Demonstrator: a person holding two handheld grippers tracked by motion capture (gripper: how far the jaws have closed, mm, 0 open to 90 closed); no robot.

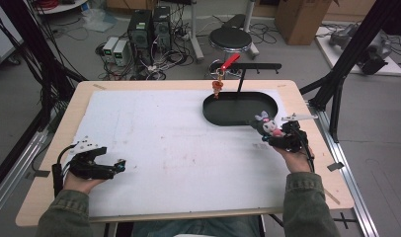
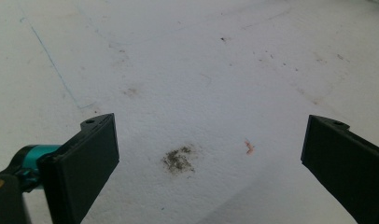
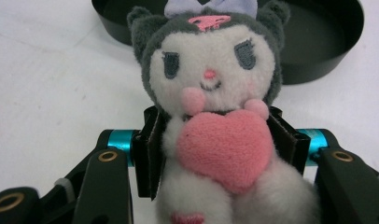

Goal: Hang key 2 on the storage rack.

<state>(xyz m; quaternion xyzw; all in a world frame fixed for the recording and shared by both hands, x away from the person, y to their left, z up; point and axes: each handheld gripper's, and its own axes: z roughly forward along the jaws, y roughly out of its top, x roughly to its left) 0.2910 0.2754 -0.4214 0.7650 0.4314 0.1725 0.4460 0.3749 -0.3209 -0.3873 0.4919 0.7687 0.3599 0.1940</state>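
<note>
- Left gripper is resting at the near left of the white mat, jaws spread wide with nothing between them.
- Right gripper is clenching a plush toy at the near right.
- Black tray is lying just beyond the toy.
- Small charm is hanging at the tray's far left.

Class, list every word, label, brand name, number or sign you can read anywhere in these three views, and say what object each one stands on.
None: no readable text in any view.
The plush toy in the right gripper bears embroidered shapes only, no letters.
The computer towers and the cardboard box on the floor are too small and blurred to show any label.
The white table cover under the left gripper shows stains, not writing.
</note>
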